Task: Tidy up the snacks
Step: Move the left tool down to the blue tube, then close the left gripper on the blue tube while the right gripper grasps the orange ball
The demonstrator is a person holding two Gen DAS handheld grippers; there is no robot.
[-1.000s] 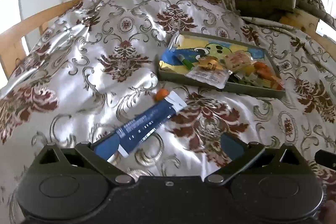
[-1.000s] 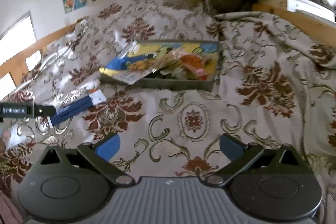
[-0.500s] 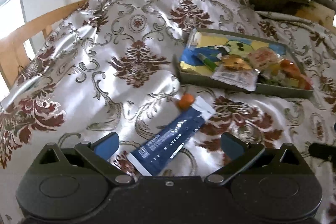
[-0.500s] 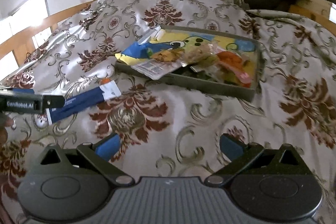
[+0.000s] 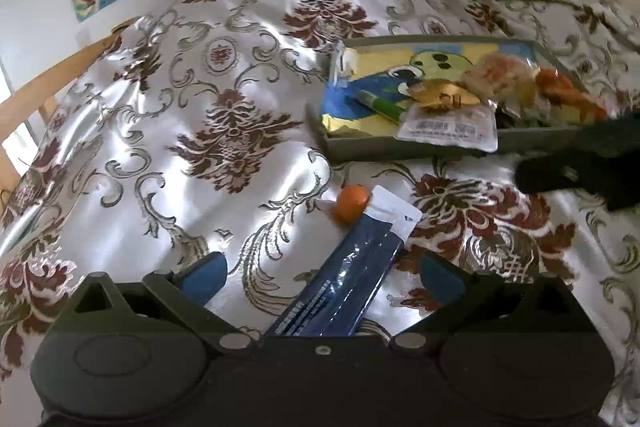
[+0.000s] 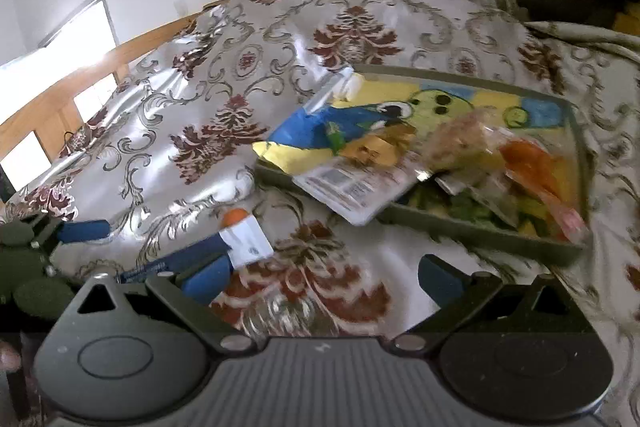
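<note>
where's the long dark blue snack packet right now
In the left wrist view the long dark blue snack packet lies on the patterned cloth between the open left gripper fingers, its white end beside a small orange sweet, outside the grey tray.

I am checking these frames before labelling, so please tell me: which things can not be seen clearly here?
- Long dark blue snack packet: near end hidden by the left gripper body, left wrist view; print too small.
- Grey rectangular tray: snacks blurred, right wrist view.
- Right gripper: only a blurred dark part enters the left wrist view's right edge.
</note>
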